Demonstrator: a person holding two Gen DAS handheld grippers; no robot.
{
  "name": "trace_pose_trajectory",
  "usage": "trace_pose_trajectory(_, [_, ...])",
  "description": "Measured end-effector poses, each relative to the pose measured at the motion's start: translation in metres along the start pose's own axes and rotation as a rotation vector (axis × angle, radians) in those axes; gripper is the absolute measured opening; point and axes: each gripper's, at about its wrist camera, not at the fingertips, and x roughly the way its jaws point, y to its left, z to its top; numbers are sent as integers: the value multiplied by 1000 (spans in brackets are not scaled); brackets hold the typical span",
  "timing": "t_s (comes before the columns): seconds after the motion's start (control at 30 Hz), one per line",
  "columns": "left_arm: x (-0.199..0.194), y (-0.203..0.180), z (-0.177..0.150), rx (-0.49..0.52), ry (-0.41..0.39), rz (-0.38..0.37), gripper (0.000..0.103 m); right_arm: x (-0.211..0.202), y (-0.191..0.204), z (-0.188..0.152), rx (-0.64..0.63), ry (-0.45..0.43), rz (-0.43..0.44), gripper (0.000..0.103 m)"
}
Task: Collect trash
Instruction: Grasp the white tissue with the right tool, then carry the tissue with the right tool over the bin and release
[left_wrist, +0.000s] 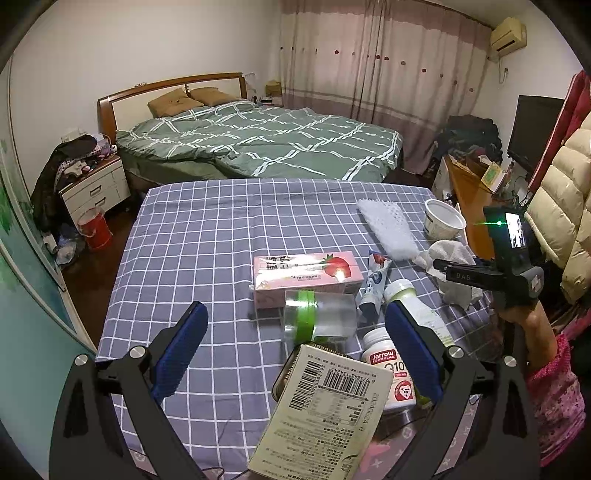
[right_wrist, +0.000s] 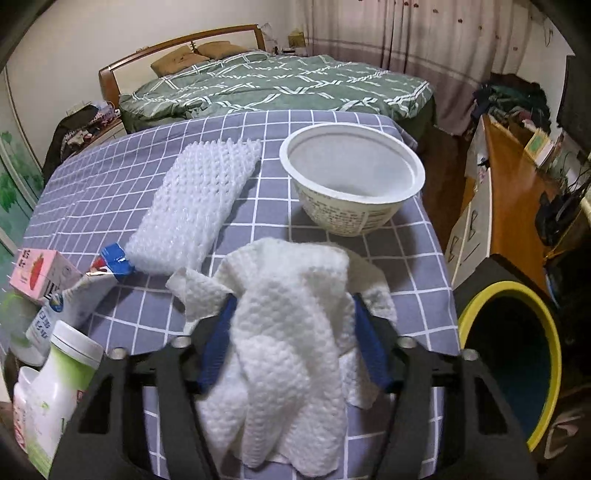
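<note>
left gripper (left_wrist: 295, 354): angled down over the near edge of the surface (left_wrist: 207, 236), jaws wide, nothing clamped; a flat tin with a barcode label (left_wrist: 325, 406) lies between the blue pads, untouched as far as I can tell
right gripper (right_wrist: 291, 339): pitched steeply down at the right side of the surface, jaws part-way in, blue pads flanking a crumpled white paper towel (right_wrist: 288, 332); pads look pressed into it, towel bunched up between them
right hand: seen from the left wrist view, a hand (left_wrist: 524, 314) in a pink patterned sleeve grips the handle from below
trash on surface, count: 1 paper towel, 1 white foam net sleeve (right_wrist: 199, 206), 1 empty white paper bowl (right_wrist: 351, 181), 1 pink strawberry carton (left_wrist: 306, 277), 1 clear jar with green band (left_wrist: 317, 321) on its side, 1 torn blue-white pouch (left_wrist: 373, 288), 1 white bottle with green label (left_wrist: 417, 306), 1 white supplement bottle (left_wrist: 388, 376), 1 tin
bin: 1 yellow-rimmed bin (right_wrist: 509, 365) on the floor just off the right edge of the surface, beside the right gripper
background: 1 bed (left_wrist: 258, 144), green quilt
</note>
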Motion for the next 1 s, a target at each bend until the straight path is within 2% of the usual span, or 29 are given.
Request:
trace_pose_trajectory(0.03, [0, 0, -1, -1, 0, -2, 95, -1, -1, -1, 2, -4, 2, 39])
trace_pose_trajectory(0.1, [1, -2, -1, 0, -1, 1, 95, -3, -1, -3, 9, -9, 17, 11])
trace_pose_trajectory(0.3, [2, 3, -1, -11, 1, 14, 95, -15, -4, -5, 38, -17, 79, 7])
trace_pose_trajectory(0.6, [1, 0, -3, 3, -1, 4, 95, -77, -10, -9, 58, -125, 139, 7])
trace_pose_trajectory(0.8, [-6, -3, -5, 10, -12, -1, 95, -116, -44, -16, 105, -191, 98, 7])
trace_pose_trajectory(1.0, [-10, -4, -5, 6, -16, 5, 96, -118, -105, -32, 220, -186, 1, 7])
